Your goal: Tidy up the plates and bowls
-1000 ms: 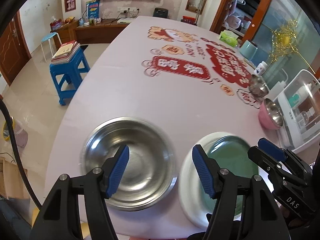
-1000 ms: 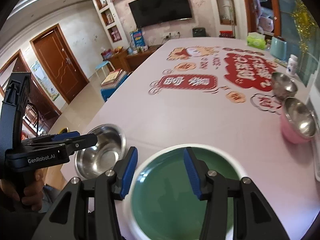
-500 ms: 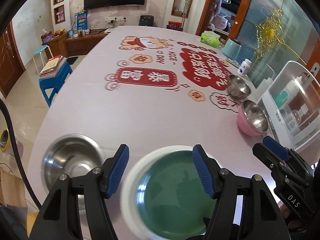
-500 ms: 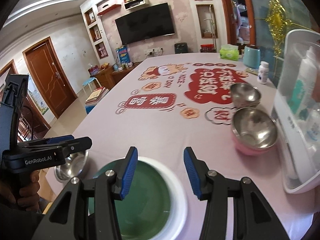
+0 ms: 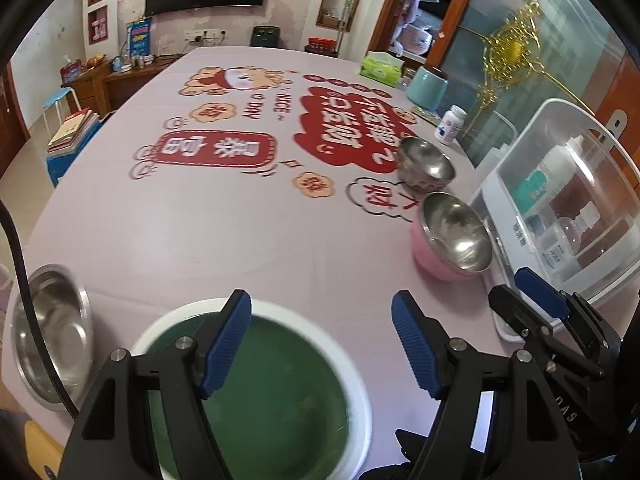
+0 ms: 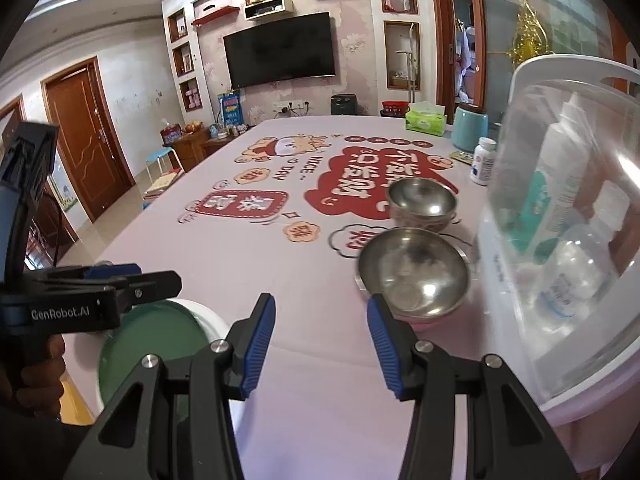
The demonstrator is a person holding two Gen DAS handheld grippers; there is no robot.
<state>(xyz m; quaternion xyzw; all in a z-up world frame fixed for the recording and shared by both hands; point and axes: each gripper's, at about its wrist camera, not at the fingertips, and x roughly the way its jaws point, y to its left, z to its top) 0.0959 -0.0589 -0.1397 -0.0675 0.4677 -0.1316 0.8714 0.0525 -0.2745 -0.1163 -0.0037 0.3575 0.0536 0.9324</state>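
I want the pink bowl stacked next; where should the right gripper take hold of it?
Grip the near rim of the pink bowl, coming from above with one finger inside: it sits upright, and the box crowds its right side. The right gripper is open.

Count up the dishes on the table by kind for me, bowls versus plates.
Steel bowls: 3, a wide one at the near left, a small one farther back, one nested in the pink bowl.
Pink bowls: 1.
Green plates with white rim: 1.
Total: 5.

On the table (image 5: 200, 240), the plate (image 5: 352, 384) lies between basin (image 5: 52, 336) and bowls (image 5: 456, 232).
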